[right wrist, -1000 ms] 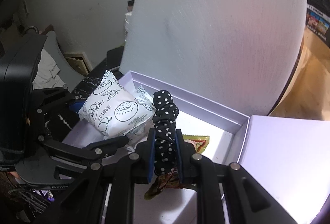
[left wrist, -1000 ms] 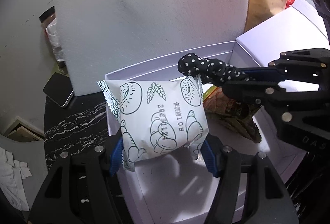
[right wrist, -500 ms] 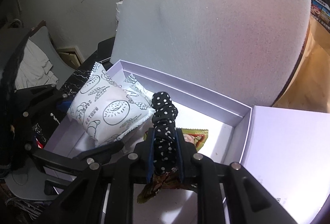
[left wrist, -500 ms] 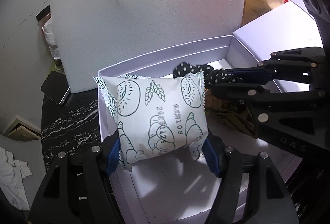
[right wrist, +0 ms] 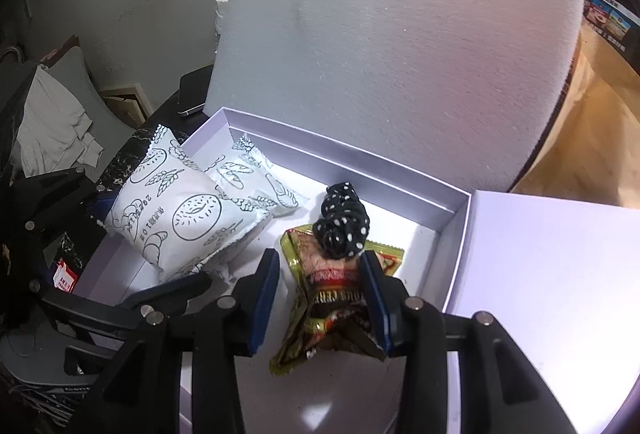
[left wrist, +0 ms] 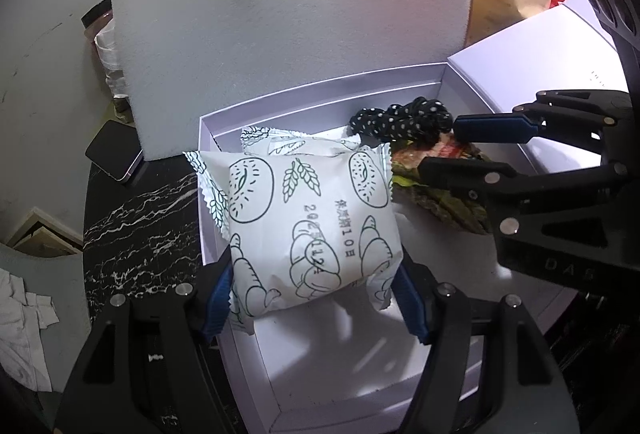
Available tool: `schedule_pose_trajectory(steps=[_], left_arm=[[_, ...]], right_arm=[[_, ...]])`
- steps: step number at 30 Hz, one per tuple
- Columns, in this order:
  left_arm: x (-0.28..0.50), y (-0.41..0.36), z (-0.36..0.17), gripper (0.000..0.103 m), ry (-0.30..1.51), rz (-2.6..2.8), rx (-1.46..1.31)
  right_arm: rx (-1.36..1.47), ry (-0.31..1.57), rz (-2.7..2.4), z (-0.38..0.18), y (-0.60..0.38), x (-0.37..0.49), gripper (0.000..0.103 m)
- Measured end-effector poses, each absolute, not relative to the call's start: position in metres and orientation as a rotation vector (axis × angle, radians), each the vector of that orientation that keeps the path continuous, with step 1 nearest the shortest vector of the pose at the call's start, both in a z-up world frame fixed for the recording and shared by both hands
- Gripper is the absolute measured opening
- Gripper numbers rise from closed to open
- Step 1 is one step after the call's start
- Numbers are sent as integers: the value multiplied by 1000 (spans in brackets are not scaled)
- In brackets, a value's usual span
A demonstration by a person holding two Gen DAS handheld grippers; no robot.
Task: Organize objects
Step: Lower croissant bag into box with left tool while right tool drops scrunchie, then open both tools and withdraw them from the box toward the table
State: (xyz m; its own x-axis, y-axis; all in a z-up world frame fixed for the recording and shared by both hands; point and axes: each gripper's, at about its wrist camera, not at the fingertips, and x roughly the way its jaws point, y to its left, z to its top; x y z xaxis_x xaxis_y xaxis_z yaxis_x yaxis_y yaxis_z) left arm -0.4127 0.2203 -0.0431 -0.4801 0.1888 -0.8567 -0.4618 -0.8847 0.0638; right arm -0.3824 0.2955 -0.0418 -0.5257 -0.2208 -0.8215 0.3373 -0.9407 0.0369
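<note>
My left gripper (left wrist: 316,298) is shut on a white bread packet (left wrist: 304,230) printed with green pastry drawings, held over the open white box (left wrist: 320,94). A second white bread packet (right wrist: 256,178) lies in the box behind it. My right gripper (right wrist: 320,274) is open over the box. The black polka-dot scrunchie (right wrist: 342,222) lies loose between its fingertips on a green and red snack wrapper (right wrist: 328,298). In the left wrist view the scrunchie (left wrist: 400,120) rests by the right gripper's blue pads (left wrist: 496,128).
A large white foam sheet (right wrist: 400,46) stands behind the box. The box lid (right wrist: 552,274) lies to the right. A phone (left wrist: 114,156) lies on the black marble table (left wrist: 140,222) at left. A brown paper bag (right wrist: 592,130) is at far right.
My right gripper has opened and let go of the scrunchie, which now lies on the snack wrapper in the box. My left gripper has moved the bread packet further over the box.
</note>
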Motion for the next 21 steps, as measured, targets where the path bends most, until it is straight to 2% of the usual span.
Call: schedule_pose_trajectory(steps=[6, 17, 21], left_arm=[[-399, 222, -32, 69, 415, 2396, -1314], [-371, 209, -4, 69, 408, 2471, -1281], [-361, 198, 14, 70, 371, 2510, -1256]], right_arm=[[1314, 176, -2505, -33, 300, -372, 42], [1268, 177, -2562, -4, 312, -340, 54], [1245, 177, -2574, 6, 310, -328, 55]])
